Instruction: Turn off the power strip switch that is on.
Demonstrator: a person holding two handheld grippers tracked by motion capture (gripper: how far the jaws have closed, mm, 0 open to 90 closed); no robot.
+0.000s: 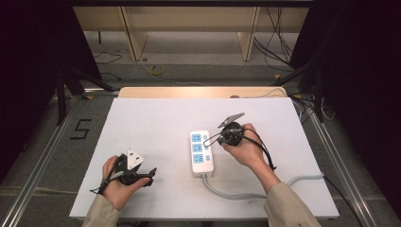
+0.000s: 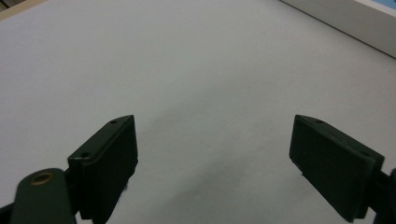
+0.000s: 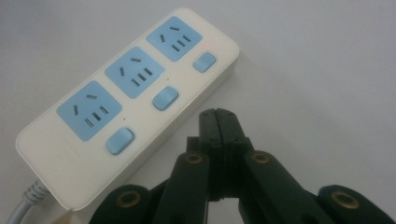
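On the white tabletop [image 1: 156, 137], a matte sheet laid over a pale wooden board whose far edge peeks out beyond it, a white power strip [image 1: 202, 152] lies a little right of centre, its long axis running away from the person. It carries three blue sockets, each with a blue rocker switch beside it, and a small red light glows by the far switch in the right gripper view. Its grey cable [image 1: 246, 193] leaves the near end and curls off toward the right edge of the table. The right gripper [image 3: 218, 116] has its jaws clenched flat together with nothing between them, the tips hanging just beside the strip's switch side, near the middle switch [image 3: 165, 98]; whether they touch the casing cannot be told. The left gripper [image 2: 212, 158] sits well apart at the near left of the table, its jaws released wide over bare surface. Around the table runs a metal frame on a grey floor, where a black number 5 [image 1: 81, 128] is marked at left; loose cables trail across the floor, and light wooden furniture legs stand at the back between dark curtains.
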